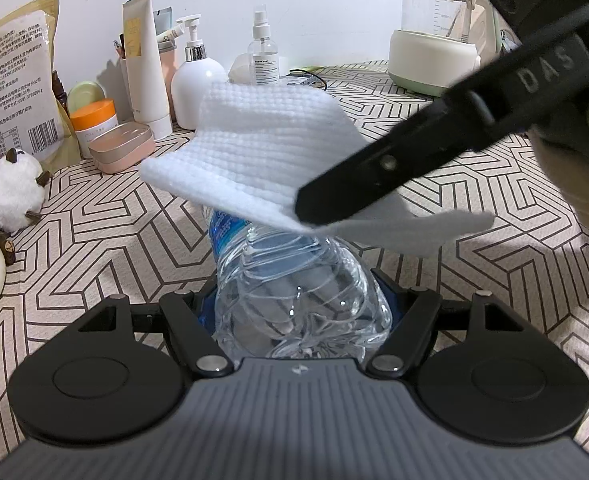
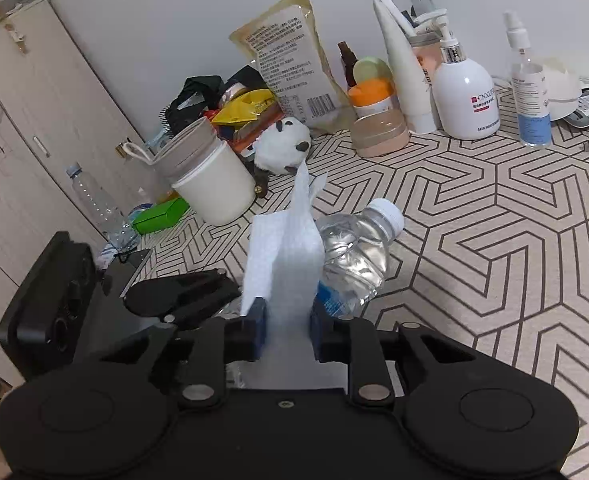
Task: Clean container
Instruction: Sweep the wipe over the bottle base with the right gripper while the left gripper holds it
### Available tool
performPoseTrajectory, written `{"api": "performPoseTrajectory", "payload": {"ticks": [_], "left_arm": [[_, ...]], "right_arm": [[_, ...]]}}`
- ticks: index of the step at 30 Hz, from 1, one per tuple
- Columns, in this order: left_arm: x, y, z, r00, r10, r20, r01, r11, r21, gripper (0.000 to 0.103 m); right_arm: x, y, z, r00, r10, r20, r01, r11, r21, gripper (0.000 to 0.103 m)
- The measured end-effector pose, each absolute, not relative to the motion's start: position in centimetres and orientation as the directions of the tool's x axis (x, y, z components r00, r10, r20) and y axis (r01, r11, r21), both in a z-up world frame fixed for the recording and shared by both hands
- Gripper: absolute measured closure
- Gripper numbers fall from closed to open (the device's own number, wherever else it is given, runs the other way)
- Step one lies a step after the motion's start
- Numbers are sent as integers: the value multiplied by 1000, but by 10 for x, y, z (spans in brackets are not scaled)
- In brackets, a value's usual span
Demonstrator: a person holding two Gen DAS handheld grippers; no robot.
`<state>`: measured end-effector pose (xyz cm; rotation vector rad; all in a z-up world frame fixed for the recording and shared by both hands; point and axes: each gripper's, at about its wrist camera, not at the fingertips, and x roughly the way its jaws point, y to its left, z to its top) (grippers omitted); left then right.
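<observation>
Clutter lines the wall behind my work — a pump bottle [image 2: 464,96], a spray bottle [image 2: 528,80], a white jar [image 2: 214,184] and a kettle [image 1: 434,40] — all well apart from it on the patterned table [image 2: 494,240]. My left gripper [image 1: 298,320] clamps the bottle [image 2: 358,256], which is clear, crumpled, white-capped and tilted above the table. My right gripper [image 2: 284,320] pinches a white cloth [image 1: 270,160] that drapes over the bottle's top and hides its cap from the left camera.

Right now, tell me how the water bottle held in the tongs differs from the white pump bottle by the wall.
The water bottle is clear and see-through; the pump bottle is opaque white. The water bottle is tilted, held off the table in the left tongs; the pump bottle stands upright on the table. The water bottle has a plain screw cap; the pump bottle has a pump head. Both are closed.
</observation>
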<state>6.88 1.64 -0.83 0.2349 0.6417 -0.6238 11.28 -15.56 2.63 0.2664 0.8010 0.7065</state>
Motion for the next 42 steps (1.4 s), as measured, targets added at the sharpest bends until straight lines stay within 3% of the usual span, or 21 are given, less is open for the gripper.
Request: {"api": "performPoseTrajectory", "payload": {"ticks": [8, 19, 22, 27, 28, 29, 30, 31, 42], "left_arm": [[71, 17, -8, 627, -468, -622, 609, 793, 16, 31], [69, 16, -9, 628, -468, -622, 609, 793, 18, 31], [69, 16, -8, 628, -468, -622, 609, 793, 17, 31], [69, 16, -8, 627, -469, -622, 610, 793, 17, 31], [70, 16, -8, 627, -469, -622, 610, 792, 17, 31], [70, 16, -8, 627, -469, -622, 610, 792, 17, 31], [71, 16, -8, 627, -468, -623, 609, 793, 16, 30], [71, 17, -8, 627, -468, -623, 608, 794, 15, 30], [67, 15, -8, 628, -466, -623, 606, 795, 16, 30]], "right_arm": [[132, -151, 18, 480, 651, -589, -440, 759, 480, 27], [142, -152, 4, 471, 672, -572, -401, 740, 539, 16], [133, -157, 15, 520, 649, -556, -405, 760, 508, 17], [118, -186, 32, 579, 687, -439, -423, 713, 559, 17], [120, -186, 31, 561, 695, -450, -420, 707, 570, 23], [122, -185, 26, 535, 703, -468, -413, 701, 581, 41], [124, -183, 20, 501, 718, -484, -408, 688, 600, 49], [127, -180, 14, 467, 729, -500, -402, 679, 614, 64], [100, -149, 25, 493, 694, -524, -518, 719, 464, 65]]}}
